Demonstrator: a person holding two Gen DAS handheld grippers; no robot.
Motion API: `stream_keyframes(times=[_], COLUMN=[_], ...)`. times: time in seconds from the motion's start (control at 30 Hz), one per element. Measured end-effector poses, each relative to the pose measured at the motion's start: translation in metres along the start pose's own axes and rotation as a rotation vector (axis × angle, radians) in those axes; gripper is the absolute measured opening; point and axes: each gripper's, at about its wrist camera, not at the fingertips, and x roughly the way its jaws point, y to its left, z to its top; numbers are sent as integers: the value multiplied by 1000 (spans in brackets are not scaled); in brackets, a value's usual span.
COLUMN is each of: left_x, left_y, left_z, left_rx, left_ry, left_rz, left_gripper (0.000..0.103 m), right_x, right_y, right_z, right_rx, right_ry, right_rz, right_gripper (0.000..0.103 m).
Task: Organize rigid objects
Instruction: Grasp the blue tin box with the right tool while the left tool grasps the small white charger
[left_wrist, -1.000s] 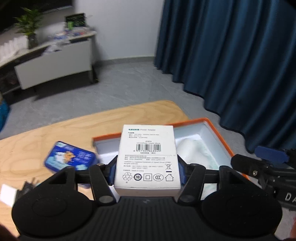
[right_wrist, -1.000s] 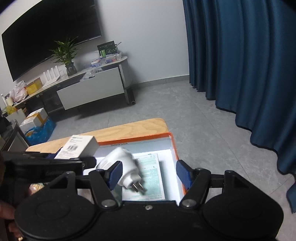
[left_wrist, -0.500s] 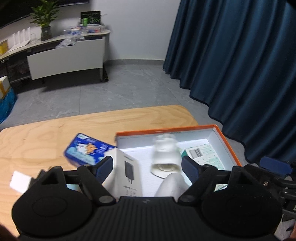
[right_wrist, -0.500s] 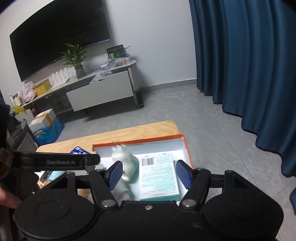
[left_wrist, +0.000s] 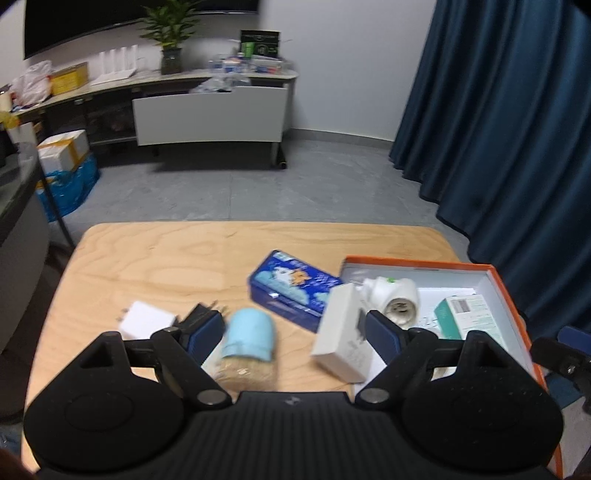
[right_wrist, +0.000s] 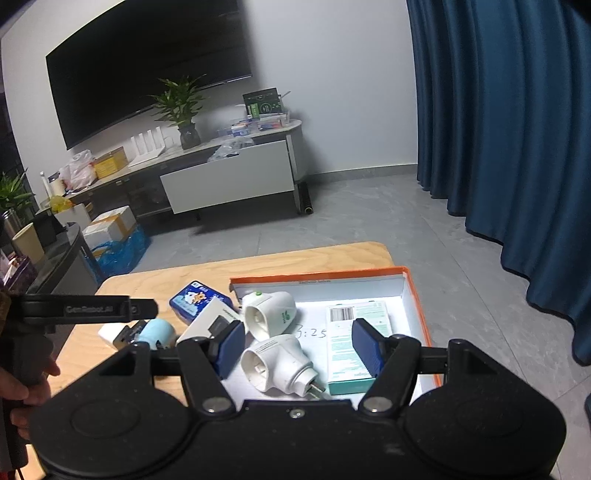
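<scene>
Released since the earlier frame, white cardboard box (left_wrist: 345, 338) leans on orange-rimmed tray (left_wrist: 506, 291); left gripper (left_wrist: 295, 332) jaws have just been opening, right gripper (right_wrist: 297, 345) also apart, both empty. Blue tin (left_wrist: 291, 286), charger remain on worktop (left_wrist: 147, 266).

A potted plant (right_wrist: 181, 107) stands beneath a wall-mounted screen (right_wrist: 147, 70), beside blue curtains (right_wrist: 509, 147).

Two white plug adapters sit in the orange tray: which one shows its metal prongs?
The nearer white plug adapter, lying between the right claw's open fingers; its prongs point toward the camera. The farther white plug adapter with green markings shows none.
</scene>
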Motion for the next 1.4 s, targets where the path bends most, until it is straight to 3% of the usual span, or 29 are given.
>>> stream_keyframes(times=[0.17,0.4,0.67,1.0,1.2,1.3,1.33,1.37,1.4], left_x=[-3,-3,-16,-31,-35,-32,-31,-29,-27], left_y=[14,28,45,95,117,124,126,127,129], left_z=[-7,-9,-22,-34,-41,-43,-43,-44,-44], left_rx=[-5,-32,-20,-91,-130,-141,-141,-141,-141], left_ry=[1,6,-13,-11,-5,3,6,10,13], left_rz=[53,66,99,159,174,173,173,170,168], left_gripper=[87,87,91,91,91,91,91,91,91], right_x=[1,3,28,85,136,156,158,159,159], right_y=[11,25,57,112,127,123,121,119,117], right_z=[-2,-4,-9,-6,-3,-5,-6,-6,-6], right_rx=[-23,-50,-83,-84,55,143,147,139,128], right_ry=[9,27,82,148,221,263,261,253,252], right_rz=[13,38,120,283,361,361,323,279,221], right_gripper=[78,78,78,73,72,72,69,55,53])
